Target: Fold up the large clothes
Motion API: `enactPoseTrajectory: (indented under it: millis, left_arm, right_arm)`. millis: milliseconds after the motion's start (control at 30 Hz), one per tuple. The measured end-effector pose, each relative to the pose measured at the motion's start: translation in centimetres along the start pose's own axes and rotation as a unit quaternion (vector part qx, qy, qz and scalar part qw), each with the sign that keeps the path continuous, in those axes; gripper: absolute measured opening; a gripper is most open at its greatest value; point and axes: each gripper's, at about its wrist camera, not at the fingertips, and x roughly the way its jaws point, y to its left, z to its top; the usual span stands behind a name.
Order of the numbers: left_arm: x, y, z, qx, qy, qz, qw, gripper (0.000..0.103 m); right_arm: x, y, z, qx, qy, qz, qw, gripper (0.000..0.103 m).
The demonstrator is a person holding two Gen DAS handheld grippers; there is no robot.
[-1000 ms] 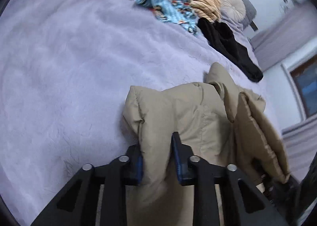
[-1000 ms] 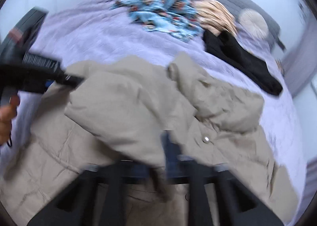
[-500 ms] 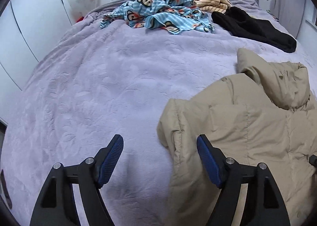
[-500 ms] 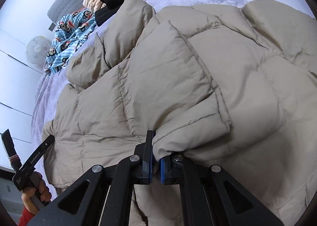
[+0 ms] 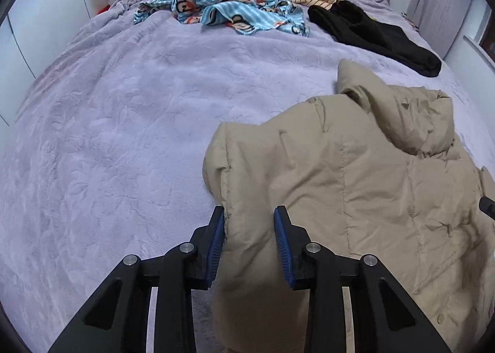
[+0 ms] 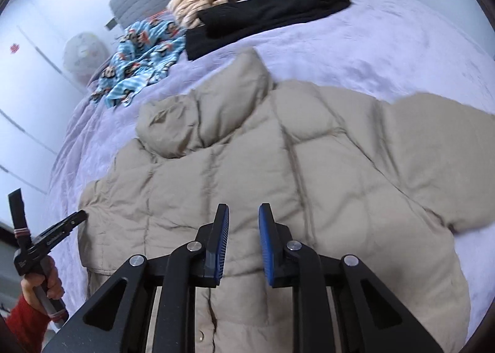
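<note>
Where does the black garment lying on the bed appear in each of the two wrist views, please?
Left wrist view: the black garment lies upper right, just right of the blue monkey-print fabric.
Right wrist view: the black garment lies top centre, above the beige puffer jacket.
Shared landmark: the monkey-print fabric, which lies to the garment's left in both views.

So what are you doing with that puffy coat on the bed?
A person is folding a tan coat on the purple bed, with a gripper in each hand. The left gripper has just been closing on the coat's edge, with the fabric between its fingers. The right gripper has just been opening above the coat's middle with nothing between its fingers. Other clothes wait by the headboard.
</note>
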Motion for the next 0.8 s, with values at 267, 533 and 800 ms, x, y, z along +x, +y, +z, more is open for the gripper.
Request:
enactPoseTrajectory:
  millis: [267,533,800]
  left_arm:
    - [2.6,-1.0,-1.4,0.013,-0.003,0.022,0.9997,0.036]
    - [0.6,-0.8,-0.4,0.006,-0.005,0.042,0.9991,0.036]
    - [-4.4,-2.5,-1.0,0.005,-0.007,0.044,0.999,0.036]
  right_arm:
    - [8.2,-0.9,0.0,-0.055,0.042,-0.042,0.997,0.002]
    - [4.5,-3.3,-0.5,-0.055,0.021,-0.082,0.995,0.003]
    - [-0.3,-7.9,-1.6,0.027,0.034,-0.073,0.996,0.008]
